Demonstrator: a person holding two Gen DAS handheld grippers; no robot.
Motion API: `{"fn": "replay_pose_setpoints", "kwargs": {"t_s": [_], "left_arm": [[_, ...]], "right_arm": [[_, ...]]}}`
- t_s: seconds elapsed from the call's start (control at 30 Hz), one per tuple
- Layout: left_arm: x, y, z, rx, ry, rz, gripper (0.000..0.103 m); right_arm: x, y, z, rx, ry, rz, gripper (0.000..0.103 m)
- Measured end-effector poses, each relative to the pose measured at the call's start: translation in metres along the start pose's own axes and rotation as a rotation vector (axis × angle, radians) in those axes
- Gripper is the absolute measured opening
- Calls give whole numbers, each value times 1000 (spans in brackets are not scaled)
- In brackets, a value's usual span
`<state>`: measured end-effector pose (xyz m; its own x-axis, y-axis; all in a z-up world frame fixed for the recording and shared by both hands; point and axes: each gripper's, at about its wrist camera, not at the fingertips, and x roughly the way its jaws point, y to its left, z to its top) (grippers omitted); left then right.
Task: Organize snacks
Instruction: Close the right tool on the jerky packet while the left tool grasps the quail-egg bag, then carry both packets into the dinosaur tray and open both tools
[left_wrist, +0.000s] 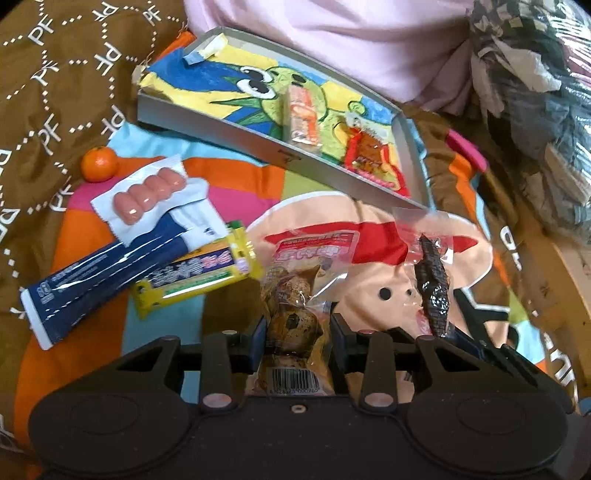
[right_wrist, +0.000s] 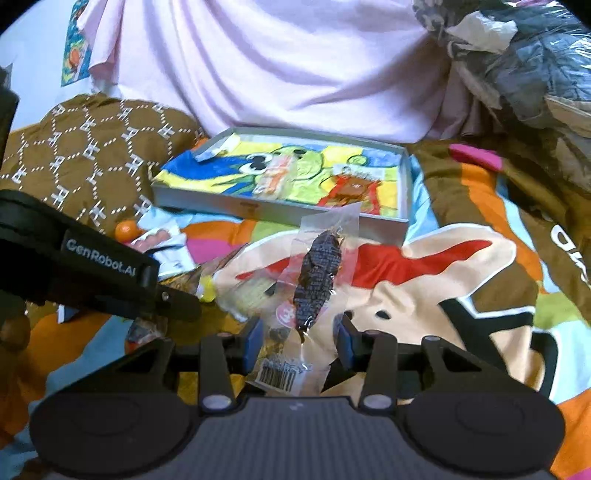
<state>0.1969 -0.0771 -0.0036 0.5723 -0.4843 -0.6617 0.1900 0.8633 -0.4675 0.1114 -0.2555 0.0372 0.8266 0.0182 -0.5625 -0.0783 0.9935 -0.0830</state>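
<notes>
My left gripper (left_wrist: 299, 328) is shut on a clear packet of brown speckled eggs (left_wrist: 291, 317) with a pink label, held just above the colourful blanket. My right gripper (right_wrist: 299, 336) is shut on a clear packet with a dark ridged snack (right_wrist: 317, 280), which stands tilted up between its fingers. That same dark snack packet (left_wrist: 432, 288) shows to the right in the left wrist view. Beyond both lies a shallow grey tray (left_wrist: 221, 136) (right_wrist: 236, 206) lined with a cartoon picture. It holds an orange-and-white packet (left_wrist: 303, 114) and a red packet (left_wrist: 369, 155).
Left of the tray on the blanket lie a mandarin (left_wrist: 99, 164), a white sausage pack (left_wrist: 147, 192), a long dark blue packet (left_wrist: 107, 280) and a yellow packet (left_wrist: 195, 273). Pink cloth (right_wrist: 277, 66) rises behind the tray. Crumpled plastic bags (left_wrist: 535, 92) pile at the right.
</notes>
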Motion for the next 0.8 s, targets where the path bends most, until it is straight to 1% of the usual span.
{"fn": "replay_pose_setpoints", "kwargs": {"t_s": [0.17,0.33,0.5,0.7,0.8], "left_arm": [[0,-14,13,24,-41,-4,38],[4,-29,36,43,-98,5,38],[14,-47,76,52,-192,25,39],[37,-68,129,61,-271,57,39],[56,-76,150,78,-295,77,39]], "right_arm": [[1,-18,11,10,-89,-49,46],[15,-37,20,10,-168,-74,46],[29,-55,35,44,-259,-76,47],[56,-65,65,56,-376,-52,48],[76,-68,72,42,-390,-48,48]]}}
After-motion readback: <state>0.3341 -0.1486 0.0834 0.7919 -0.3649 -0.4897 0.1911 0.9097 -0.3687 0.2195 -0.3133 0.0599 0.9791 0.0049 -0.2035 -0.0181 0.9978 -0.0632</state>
